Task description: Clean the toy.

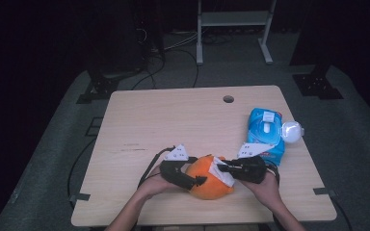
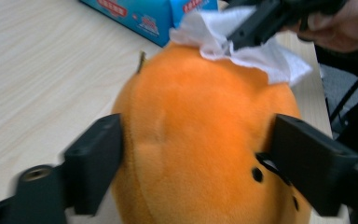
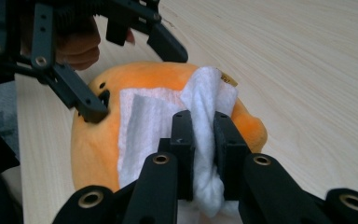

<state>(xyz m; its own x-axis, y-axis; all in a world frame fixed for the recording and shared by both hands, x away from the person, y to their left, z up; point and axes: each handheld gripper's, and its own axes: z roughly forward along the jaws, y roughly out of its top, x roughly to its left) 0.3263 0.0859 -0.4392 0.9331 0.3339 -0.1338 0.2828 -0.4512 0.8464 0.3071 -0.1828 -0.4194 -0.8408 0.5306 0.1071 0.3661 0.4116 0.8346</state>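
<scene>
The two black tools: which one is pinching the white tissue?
The right tool, shut on the white tissue draped over the orange plush toy. The left tool instead straddles the toy's sides, holding no tissue.

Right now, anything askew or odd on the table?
Nothing spilled or damaged. The white wipe lies bunched on the orange plush, pinched in the right gripper. The left gripper straddles the plush. The blue wipe pack sits skewed near the table edge, lid flipped open.
</scene>
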